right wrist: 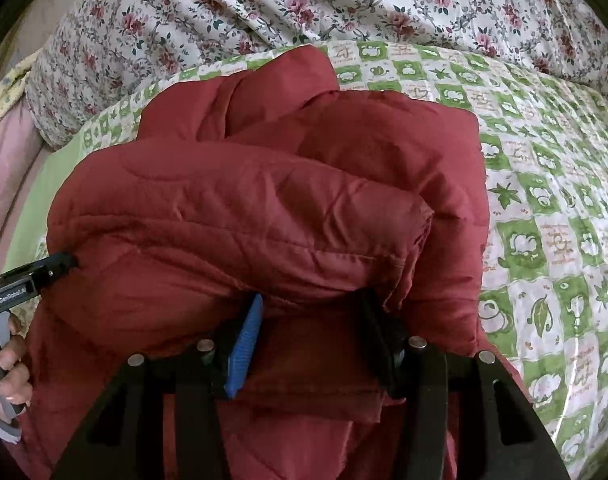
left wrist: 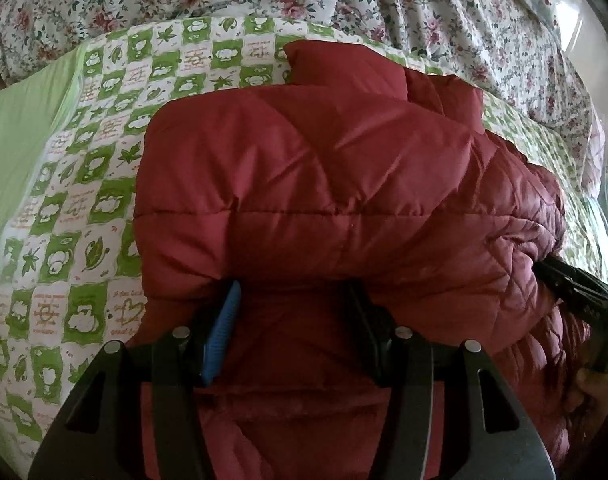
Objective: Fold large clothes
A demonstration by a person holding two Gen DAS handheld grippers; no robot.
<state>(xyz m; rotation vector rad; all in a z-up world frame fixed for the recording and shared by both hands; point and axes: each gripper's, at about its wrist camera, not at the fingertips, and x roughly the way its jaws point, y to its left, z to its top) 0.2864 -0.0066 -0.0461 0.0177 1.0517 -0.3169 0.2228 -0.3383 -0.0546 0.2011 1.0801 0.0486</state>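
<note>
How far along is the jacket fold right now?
Done: the red quilted jacket lies bundled in thick layers on the green checked sheet. In hand: the left tool and right tool each have padded fabric bunched between their fingers at the near edge. Left: laying that edge down, releasing and flattening the lumpy top.

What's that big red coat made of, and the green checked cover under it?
The red coat looks like a thin, smooth woven shell, probably nylon or polyester, over puffy filling: stitched quilt lines, soft bulges, a faint sheen. The green checked cover looks like matte printed cotton or a cotton blend, flat with printed leaf and clover squares; the exact fibre can't be told.
</note>
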